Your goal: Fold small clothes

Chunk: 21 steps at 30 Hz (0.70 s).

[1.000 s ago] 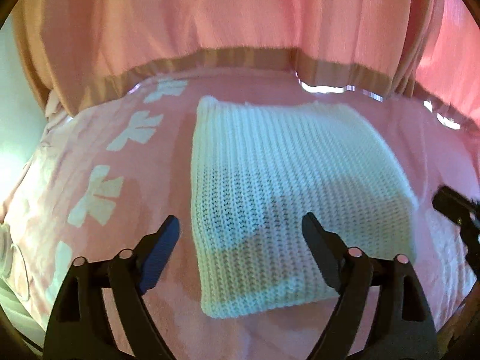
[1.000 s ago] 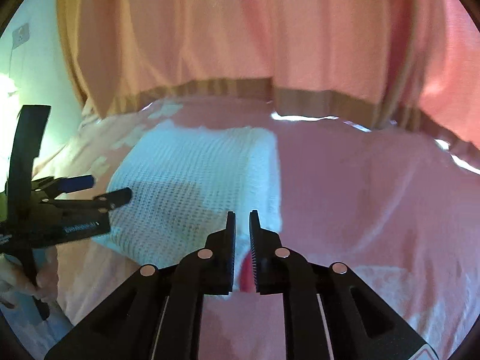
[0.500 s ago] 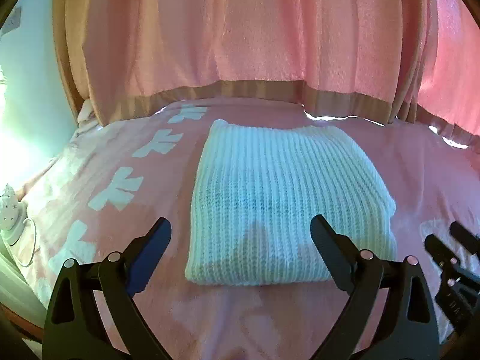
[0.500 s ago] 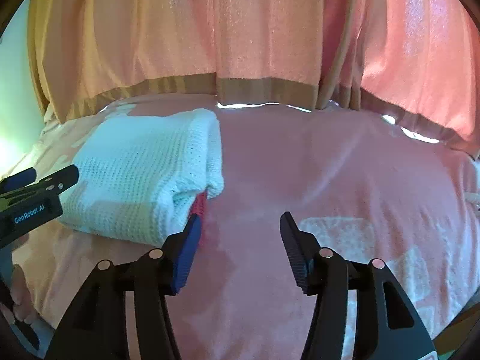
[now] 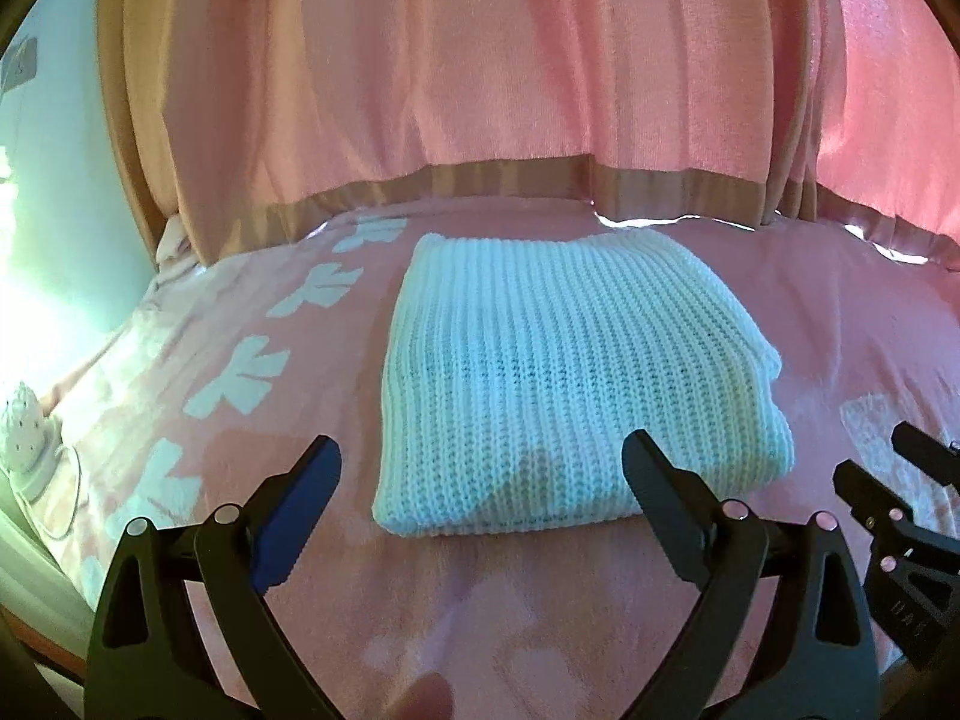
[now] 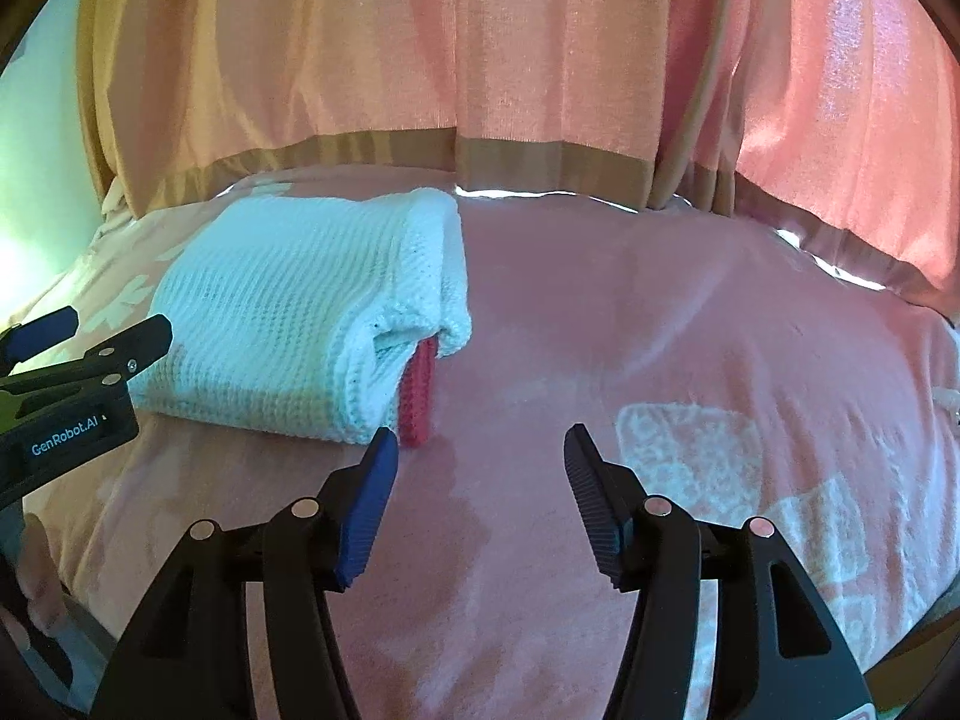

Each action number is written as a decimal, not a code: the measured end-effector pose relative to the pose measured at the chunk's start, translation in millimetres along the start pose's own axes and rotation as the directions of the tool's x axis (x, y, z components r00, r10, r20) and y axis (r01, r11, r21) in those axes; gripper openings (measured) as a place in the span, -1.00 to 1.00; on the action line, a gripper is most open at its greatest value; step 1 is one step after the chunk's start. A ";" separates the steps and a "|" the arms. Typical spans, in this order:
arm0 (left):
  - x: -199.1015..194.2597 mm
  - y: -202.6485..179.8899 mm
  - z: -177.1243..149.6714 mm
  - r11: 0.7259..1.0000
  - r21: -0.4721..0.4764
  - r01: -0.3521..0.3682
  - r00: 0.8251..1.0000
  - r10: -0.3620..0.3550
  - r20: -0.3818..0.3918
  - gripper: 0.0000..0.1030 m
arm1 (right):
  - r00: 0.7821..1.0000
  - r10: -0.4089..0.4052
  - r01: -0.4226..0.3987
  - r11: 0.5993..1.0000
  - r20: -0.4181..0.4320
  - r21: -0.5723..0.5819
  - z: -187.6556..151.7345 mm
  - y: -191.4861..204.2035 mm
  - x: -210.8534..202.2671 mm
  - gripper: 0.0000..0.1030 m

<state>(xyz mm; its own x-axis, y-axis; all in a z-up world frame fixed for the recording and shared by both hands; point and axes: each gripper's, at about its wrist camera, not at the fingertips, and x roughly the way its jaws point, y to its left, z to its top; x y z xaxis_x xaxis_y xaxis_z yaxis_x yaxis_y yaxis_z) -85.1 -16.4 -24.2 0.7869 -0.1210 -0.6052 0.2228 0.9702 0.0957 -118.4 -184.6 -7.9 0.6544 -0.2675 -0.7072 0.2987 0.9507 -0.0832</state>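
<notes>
A white knitted garment (image 5: 558, 372) lies folded into a thick rectangle on the pink bed cover (image 5: 840, 312). In the right wrist view the garment (image 6: 288, 312) lies at the left, with a red knitted strip (image 6: 418, 396) showing under its near right corner. My left gripper (image 5: 480, 504) is open and empty, just in front of the garment's near edge. My right gripper (image 6: 480, 480) is open and empty over bare cover, right of the garment. Each gripper shows in the other's view, the right one (image 5: 888, 498) and the left one (image 6: 90, 348).
A pink curtain with a tan hem (image 5: 480, 90) hangs close behind the bed. White bow patterns (image 5: 240, 372) run down the cover's left side. A small white object with a cord (image 5: 24, 432) sits at the bed's left edge. White patches (image 6: 750, 480) mark the cover at right.
My right gripper has opened and drawn back from the garment's right edge. Both grippers have pulled back and up, so the folded garment now lies farther off.
</notes>
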 end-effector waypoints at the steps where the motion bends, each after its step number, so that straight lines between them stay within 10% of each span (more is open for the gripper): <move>1: 0.7 0.7 -0.2 1.000 -0.005 0.002 1.000 -0.002 -0.006 0.79 | 1.000 0.003 -0.003 1.000 -0.001 0.001 -0.4 0.6 0.6 0.10; 21: 10.5 10.9 -4.4 0.997 -0.071 -0.006 0.999 0.003 -0.045 0.88 | 0.999 0.033 -0.033 0.999 0.005 -0.010 2.7 13.3 3.6 0.22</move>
<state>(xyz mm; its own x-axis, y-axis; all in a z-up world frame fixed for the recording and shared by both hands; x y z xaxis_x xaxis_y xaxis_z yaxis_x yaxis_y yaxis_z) -76.9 -6.1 -33.0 0.7611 -0.1083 -0.6395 0.1765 0.9833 0.0434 -110.3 -173.3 -9.7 0.6677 -0.2364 -0.7059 0.2694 0.9607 -0.0670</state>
